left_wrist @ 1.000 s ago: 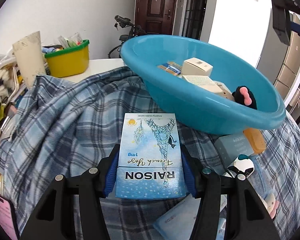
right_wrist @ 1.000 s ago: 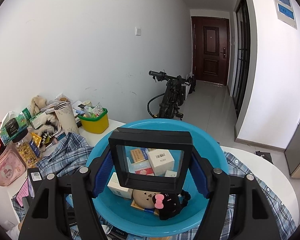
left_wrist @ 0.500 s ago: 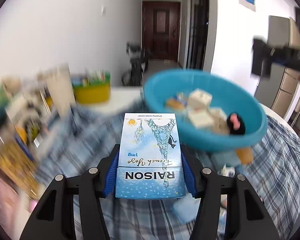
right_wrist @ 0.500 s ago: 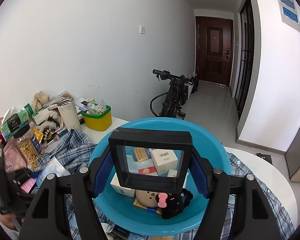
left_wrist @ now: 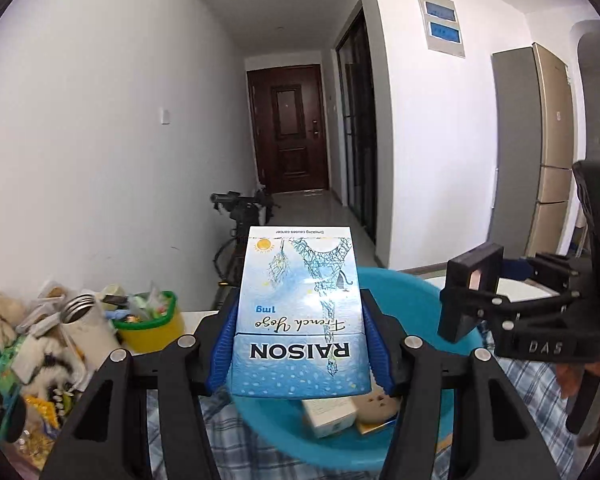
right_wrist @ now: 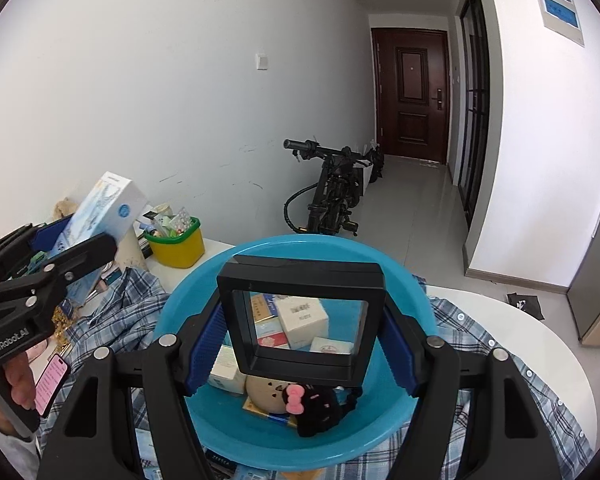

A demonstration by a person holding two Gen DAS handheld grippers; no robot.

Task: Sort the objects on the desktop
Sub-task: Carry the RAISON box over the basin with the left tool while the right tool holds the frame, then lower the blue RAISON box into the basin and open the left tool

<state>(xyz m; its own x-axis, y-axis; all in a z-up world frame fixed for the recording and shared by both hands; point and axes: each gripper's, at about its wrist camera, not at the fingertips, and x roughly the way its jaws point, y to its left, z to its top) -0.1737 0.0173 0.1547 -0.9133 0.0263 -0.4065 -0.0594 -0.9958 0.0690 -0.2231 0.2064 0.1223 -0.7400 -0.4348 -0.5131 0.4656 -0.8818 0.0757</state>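
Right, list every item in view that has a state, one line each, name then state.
left gripper: shut on the RAISON box
RAISON box: held up, clear of the cloth
right gripper: shut on the black frame
black frame: held over the basin
blue basin: upright, holding boxes and a plush
yellow tub: upright, full
door: closed
phone: screen lit

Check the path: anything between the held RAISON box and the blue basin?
Nothing visible blocks it. The left gripper holds the RAISON box above the blue basin, whose top is open. The right gripper holds a black frame over the same basin, alongside rather than between.
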